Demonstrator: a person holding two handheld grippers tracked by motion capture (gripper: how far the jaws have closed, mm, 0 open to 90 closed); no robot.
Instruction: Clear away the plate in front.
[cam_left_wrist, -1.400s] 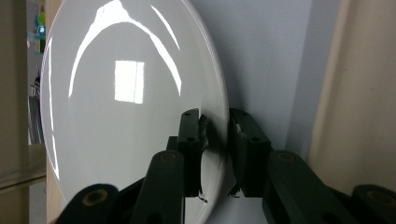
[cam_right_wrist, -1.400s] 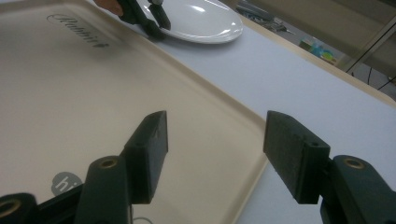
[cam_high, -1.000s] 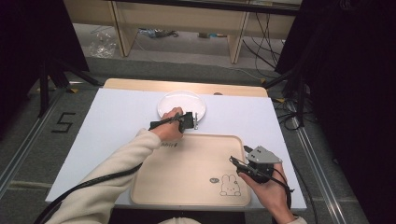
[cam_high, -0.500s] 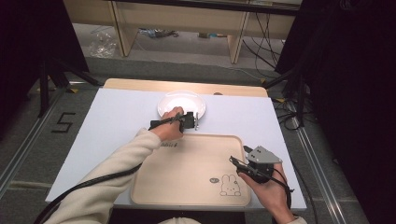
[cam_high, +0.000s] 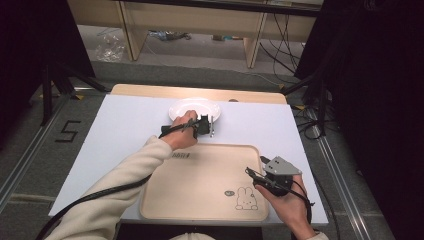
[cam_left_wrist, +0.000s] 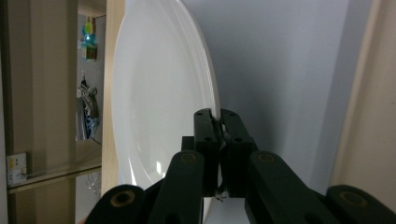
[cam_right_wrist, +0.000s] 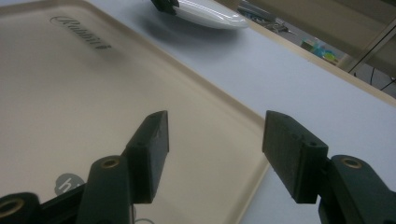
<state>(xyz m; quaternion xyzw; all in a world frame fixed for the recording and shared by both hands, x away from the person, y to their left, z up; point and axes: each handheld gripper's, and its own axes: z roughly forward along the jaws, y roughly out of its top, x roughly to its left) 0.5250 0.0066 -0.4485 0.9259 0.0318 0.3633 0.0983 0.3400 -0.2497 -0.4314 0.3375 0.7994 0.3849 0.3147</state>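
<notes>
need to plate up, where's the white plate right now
In the high view the white plate sits at the table's far middle, just beyond the tray, its near rim pinched by the left gripper.

My left gripper's (cam_left_wrist: 218, 116) matt black plastic jaws pinch the round white plate (cam_left_wrist: 159, 93), glossy and smooth like glazed ceramic; the pale rectangular wooden tray (cam_high: 200, 175) looks satin-smooth; the light blue-grey tabletop (cam_high: 125, 125) is matt; my cream sleeve (cam_high: 120, 175) is soft cloth.
</notes>
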